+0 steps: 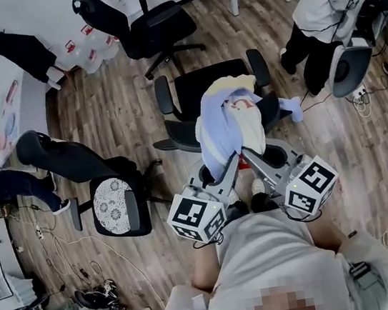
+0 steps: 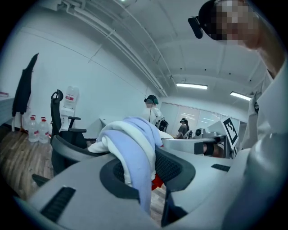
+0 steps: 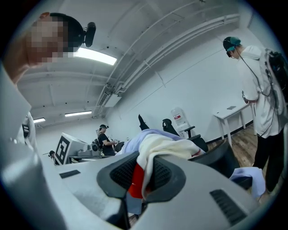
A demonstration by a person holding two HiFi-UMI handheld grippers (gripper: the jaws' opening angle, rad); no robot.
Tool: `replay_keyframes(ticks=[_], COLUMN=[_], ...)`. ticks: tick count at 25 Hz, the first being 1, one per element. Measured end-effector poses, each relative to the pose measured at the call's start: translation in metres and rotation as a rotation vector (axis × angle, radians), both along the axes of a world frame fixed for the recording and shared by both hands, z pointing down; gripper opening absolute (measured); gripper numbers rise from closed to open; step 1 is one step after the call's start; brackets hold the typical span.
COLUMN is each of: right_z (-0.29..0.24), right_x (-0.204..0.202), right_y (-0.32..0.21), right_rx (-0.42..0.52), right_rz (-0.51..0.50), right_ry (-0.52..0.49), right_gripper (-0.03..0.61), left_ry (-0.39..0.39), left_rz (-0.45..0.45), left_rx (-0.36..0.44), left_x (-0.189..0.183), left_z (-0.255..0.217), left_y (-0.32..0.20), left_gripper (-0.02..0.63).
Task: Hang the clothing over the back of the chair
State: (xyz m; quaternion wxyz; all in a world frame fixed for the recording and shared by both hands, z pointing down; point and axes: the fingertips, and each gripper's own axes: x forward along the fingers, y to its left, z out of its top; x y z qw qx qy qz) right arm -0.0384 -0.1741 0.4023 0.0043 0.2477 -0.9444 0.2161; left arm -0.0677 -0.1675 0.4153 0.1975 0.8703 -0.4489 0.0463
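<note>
Clothing (image 1: 226,118) lies straight ahead of me over the chair (image 1: 194,85) back, long axis running away. My left gripper (image 2: 145,173) and right gripper (image 3: 141,177) both pinch its near edge, side by side.

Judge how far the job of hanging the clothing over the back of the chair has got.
Done: the clothing is at the black chair and appears to lie bunched across its back. In hand: the left gripper and the right gripper are both shut on the fabric, side by side. Left to do: open both jaws, draw the grippers away and see that the clothing stays hung rather than slipping off.
</note>
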Motion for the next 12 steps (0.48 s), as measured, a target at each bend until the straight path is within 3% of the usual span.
replay_keyframes(ticks=[5, 12], right_z=[0.008, 0.017], right_x=[-0.001, 0.000], right_y=[-0.002, 0.001], right_rx=[-0.018, -0.035], right_rz=[0.035, 0.047], right_ry=[0.000, 0.030], right_gripper=[0.052, 0.054], left_ry=[0.084, 0.041], left_rz=[0.039, 0.061], left_rx=[-0.007, -0.012], left_x=[-0.002, -0.002], left_z=[0.007, 0.012], left_y=[-0.001, 0.002], left_gripper=[0.109, 0.109])
